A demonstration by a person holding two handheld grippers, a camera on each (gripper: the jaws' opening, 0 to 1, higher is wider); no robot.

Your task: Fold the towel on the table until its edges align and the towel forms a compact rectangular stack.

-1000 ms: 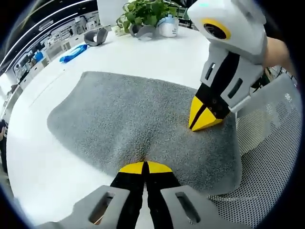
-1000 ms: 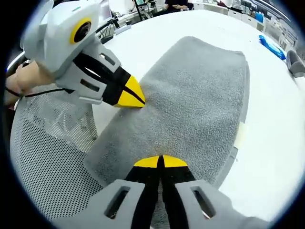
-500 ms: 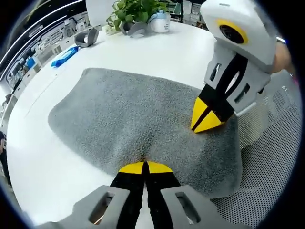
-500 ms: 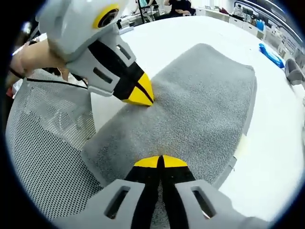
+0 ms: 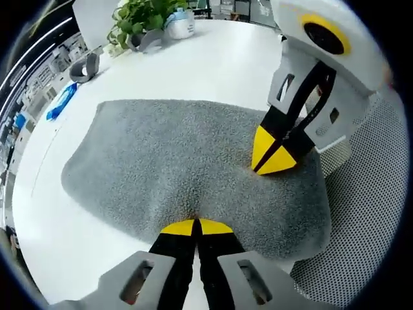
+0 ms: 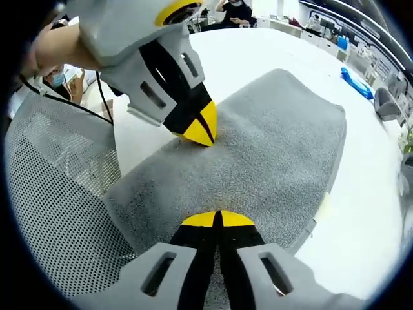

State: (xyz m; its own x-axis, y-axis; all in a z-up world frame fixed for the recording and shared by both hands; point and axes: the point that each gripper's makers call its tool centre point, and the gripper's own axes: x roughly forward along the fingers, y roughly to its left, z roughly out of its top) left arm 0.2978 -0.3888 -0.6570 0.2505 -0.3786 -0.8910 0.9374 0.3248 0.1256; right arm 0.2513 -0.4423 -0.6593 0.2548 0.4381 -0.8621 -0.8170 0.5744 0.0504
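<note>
Two grippers, left gripper (image 5: 195,227) and right gripper (image 6: 216,219), each pinch the grey towel (image 5: 174,168); no containers.

— What's the towel doing?
— I see a grey terry towel (image 5: 168,161) lying on the white table (image 5: 213,71), near edge lifted and puckered, one corner hanging past the table's edge.

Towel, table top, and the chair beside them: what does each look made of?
Towel: grey looped terry, seemingly cotton, with a nubby matte pile. Table: smooth white surface, likely laminate, faint sheen. Chair: pale perforated mesh, probably synthetic, with even rows of holes.
</note>
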